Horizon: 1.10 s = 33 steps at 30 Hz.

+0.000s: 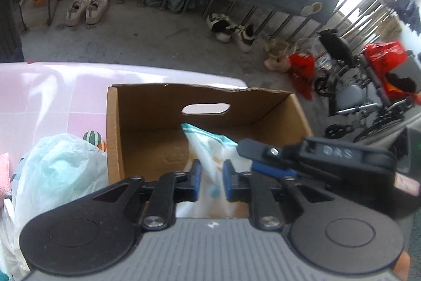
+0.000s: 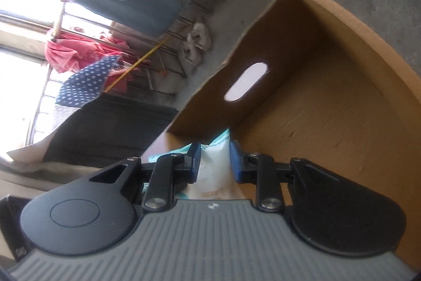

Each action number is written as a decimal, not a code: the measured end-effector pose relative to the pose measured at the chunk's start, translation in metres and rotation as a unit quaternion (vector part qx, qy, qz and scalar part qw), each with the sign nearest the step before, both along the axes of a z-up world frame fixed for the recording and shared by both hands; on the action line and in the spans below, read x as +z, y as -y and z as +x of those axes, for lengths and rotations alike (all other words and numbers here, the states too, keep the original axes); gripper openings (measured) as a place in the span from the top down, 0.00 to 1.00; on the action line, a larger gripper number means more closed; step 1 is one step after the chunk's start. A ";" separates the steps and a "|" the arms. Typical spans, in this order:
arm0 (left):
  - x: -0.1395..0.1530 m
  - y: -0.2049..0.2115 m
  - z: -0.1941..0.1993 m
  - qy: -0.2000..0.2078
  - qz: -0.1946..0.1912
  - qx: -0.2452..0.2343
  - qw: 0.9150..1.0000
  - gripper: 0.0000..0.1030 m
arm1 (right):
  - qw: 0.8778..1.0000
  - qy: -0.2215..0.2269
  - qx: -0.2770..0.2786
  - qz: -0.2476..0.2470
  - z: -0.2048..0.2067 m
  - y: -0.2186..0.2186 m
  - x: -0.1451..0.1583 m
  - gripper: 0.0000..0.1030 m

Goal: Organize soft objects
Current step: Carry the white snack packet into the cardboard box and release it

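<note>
1. Left gripper (image 1: 211,179) has its blue pads closed on a white plastic packet (image 1: 210,149) with teal trim; one packet, crinkled and soft, held over the open cardboard box (image 1: 147,107).
2. Right gripper (image 2: 214,162) also pinches the packet (image 2: 214,162), jaws only slightly apart; in the left wrist view it reaches in from the right.
3. One cardboard box stands on the pink table (image 1: 52,86), brown, with one oval handle hole (image 1: 206,108) in its far wall.
4. Left of the box lies one pale plastic bag (image 1: 58,170), stuffed and wrinkled, and one small striped ball (image 1: 92,137).
5. On the floor beyond: two pairs of shoes (image 1: 86,8) and one wheelchair (image 1: 360,86).
</note>
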<state>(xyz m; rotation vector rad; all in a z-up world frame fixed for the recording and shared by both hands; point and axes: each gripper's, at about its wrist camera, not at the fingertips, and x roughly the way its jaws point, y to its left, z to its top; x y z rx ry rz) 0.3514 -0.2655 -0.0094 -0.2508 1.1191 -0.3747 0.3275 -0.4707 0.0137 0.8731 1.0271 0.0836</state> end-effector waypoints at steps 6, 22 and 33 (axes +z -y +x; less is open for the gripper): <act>0.000 -0.012 -0.002 0.013 0.007 -0.003 1.000 0.71 | 0.999 -0.033 -0.018 -0.001 0.020 0.002 -0.047 0.76; 0.054 -0.144 -0.059 0.080 0.023 0.048 0.995 0.53 | 0.986 -0.070 0.057 -0.138 0.035 -0.057 -0.065 0.76; 0.029 -0.233 -0.099 0.066 0.020 0.099 0.993 0.53 | 0.962 -0.051 0.160 -0.216 0.055 -0.099 -0.074 0.73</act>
